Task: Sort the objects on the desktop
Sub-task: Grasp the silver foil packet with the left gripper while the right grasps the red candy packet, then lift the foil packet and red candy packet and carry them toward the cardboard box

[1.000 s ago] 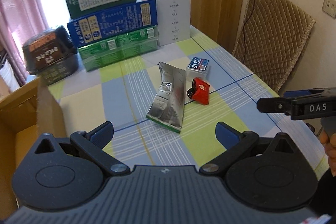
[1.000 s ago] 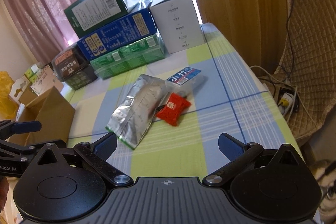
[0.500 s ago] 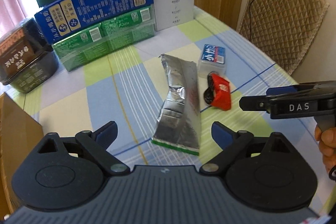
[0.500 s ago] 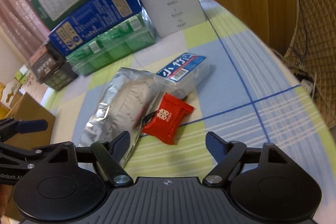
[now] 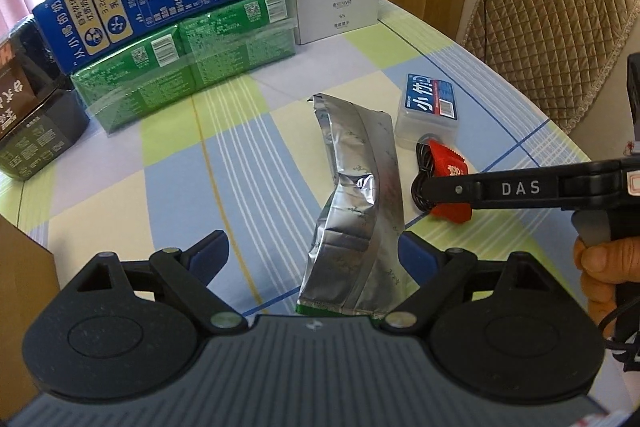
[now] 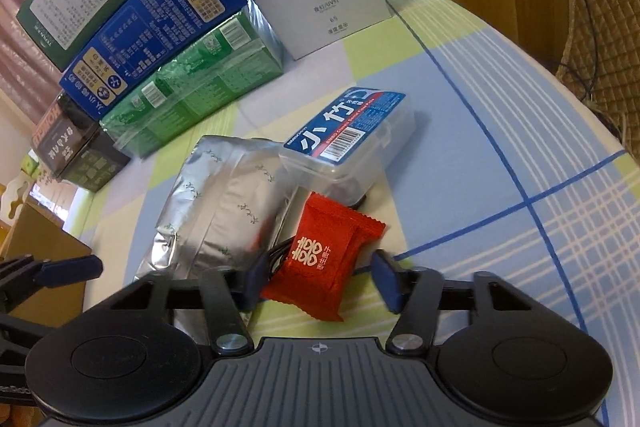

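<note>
**Closing in on the red packet**

Narrowing fast, the right gripper [image 6: 320,281] has its jaws drawing in around the red candy packet [image 6: 326,253], which lies flat on the checked tablecloth [image 6: 500,131] right between the two blue pads. The left pad [image 6: 256,277] sits at the packet's edge, the right pad [image 6: 386,279] stands just off its far corner with a sliver of cloth showing, so no firm pinch yet. A coil of black cord [image 6: 280,253] pokes out from under the packet, beside the left pad. Just ahead of the jaws lies the clear plastic floss box [image 6: 348,139] with its blue label.

Over on the other side, the left gripper [image 5: 310,255] has its jaws wide and easing inward, straddling the near end of the silver foil pouch [image 5: 360,203]. The pouch runs forward from between the pads, crumpled at the middle, neither pad pressing on it. To the right of those jaws, the right gripper's black finger crosses over the red packet, a hand [image 5: 604,275] gripping its handle.

Far beyond both sets of jaws, stacked cartons [image 5: 180,27] line the table's back edge.
</note>
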{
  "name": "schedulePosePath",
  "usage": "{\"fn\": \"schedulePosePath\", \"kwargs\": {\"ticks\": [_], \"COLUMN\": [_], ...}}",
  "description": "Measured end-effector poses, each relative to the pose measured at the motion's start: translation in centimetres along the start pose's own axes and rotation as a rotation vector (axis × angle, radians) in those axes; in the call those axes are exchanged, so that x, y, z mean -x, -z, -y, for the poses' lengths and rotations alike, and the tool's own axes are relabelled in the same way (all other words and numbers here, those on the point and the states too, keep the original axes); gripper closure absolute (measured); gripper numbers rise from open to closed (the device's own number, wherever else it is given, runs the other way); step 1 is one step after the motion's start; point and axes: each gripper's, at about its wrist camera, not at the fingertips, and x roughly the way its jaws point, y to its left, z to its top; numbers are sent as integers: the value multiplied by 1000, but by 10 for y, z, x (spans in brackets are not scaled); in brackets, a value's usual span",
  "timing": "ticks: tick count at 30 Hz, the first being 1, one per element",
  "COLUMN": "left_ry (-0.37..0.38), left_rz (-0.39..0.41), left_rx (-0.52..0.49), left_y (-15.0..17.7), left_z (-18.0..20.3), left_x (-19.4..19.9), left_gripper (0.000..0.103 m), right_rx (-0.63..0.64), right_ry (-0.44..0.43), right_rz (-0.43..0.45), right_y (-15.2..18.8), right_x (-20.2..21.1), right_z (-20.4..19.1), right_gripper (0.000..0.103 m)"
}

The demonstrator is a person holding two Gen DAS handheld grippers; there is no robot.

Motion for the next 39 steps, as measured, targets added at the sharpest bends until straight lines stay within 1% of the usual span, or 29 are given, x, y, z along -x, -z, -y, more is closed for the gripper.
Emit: {"fn": "schedulePosePath", "kwargs": {"ticks": [2,5,8,11,14,16,20,22,24,27,30,34,35,36,37,38,39], "left_ry": [11,28,49,66,72,67,77,87,94,95,99,94,86,77,69,64,59], "left_rz": [-4,-3,-6,-21,-40,-52,-76,-86,-95,-102,-106,-111,-108,-104,-99,-95,-92], "left_rx": [2,3,-1,-2,1,-3,29,59,101,158,191,234,243,250,260,273,282], "left_y": [-1,-4,-8,-12,-13,-10,1,10,26,59,94,123,126,128,129,129,129], "left_z": [1,4,9,16,21,25,27,28,28,31,37,40,39,38,36,33,31], "left_x": [-4,-10,-17,-29,-39,-41,-33,-22,-8,17,43,72,77,80,82,84,84], "left_gripper": [14,15,19,26,35,50,56,60,61,62,62,61,60,55,49,47,42], "right_rx": [19,47,78,126,158,174,220,239,267,282,296,333,345,355,363,371,378], "right_ry": [14,32,67,101,113,118,114,103,94,78,55,40,42,47,55,64,74], "right_rz": [-3,-6,-3,-4,-17,-29,-70,-89,-107,-131,-157,-169,-173,-177,-178,-175,-169], "right_y": [-1,-1,1,7,16,22,37,44,53,64,74,85,88,89,91,92,92], "right_x": [2,8,17,27,34,38,45,50,58,69,77,84,84,83,83,83,83], "right_z": [0,1,1,1,2,2,-4,-8,-13,-18,-23,-31,-32,-33,-33,-34,-34], "right_gripper": [71,74,75,76,76,76,76,76,76,76,76,75,72,69,60,49,46]}}
